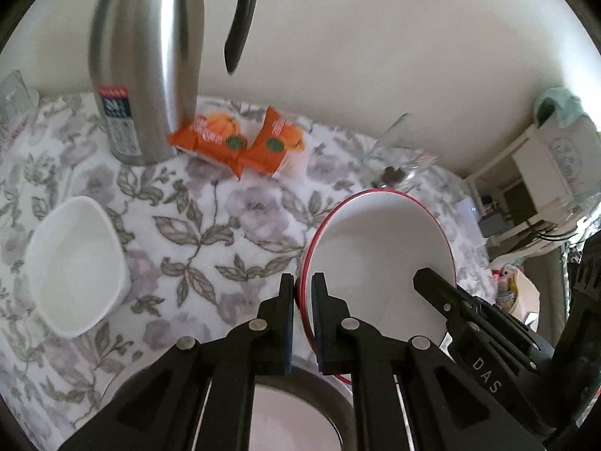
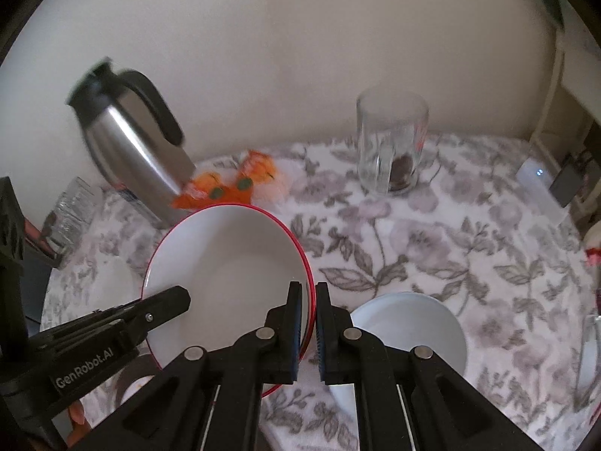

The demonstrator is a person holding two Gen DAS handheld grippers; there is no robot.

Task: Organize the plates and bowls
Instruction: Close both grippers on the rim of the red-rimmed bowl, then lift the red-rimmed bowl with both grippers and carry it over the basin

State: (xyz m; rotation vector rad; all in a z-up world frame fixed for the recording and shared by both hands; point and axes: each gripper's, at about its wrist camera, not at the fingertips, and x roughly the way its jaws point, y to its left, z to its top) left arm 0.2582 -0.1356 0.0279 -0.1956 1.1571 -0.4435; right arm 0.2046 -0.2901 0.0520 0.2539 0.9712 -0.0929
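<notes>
Red-rimmed white plate [image 1: 375,248], held tilted above the flowered tablecloth [image 1: 225,225]: left gripper [image 1: 302,293] pinches its left rim, right gripper [image 2: 308,308] pinches its right rim. White square bowl [image 1: 75,263] on the cloth to the left; round white bowl [image 2: 409,330] to the right. Behind: steel jug [image 1: 150,75], orange packets [image 1: 240,143], drinking glass [image 2: 390,143].

thermos [image 1: 150,56] top cut off; left glass [image 2: 69,214] blurred.
</notes>
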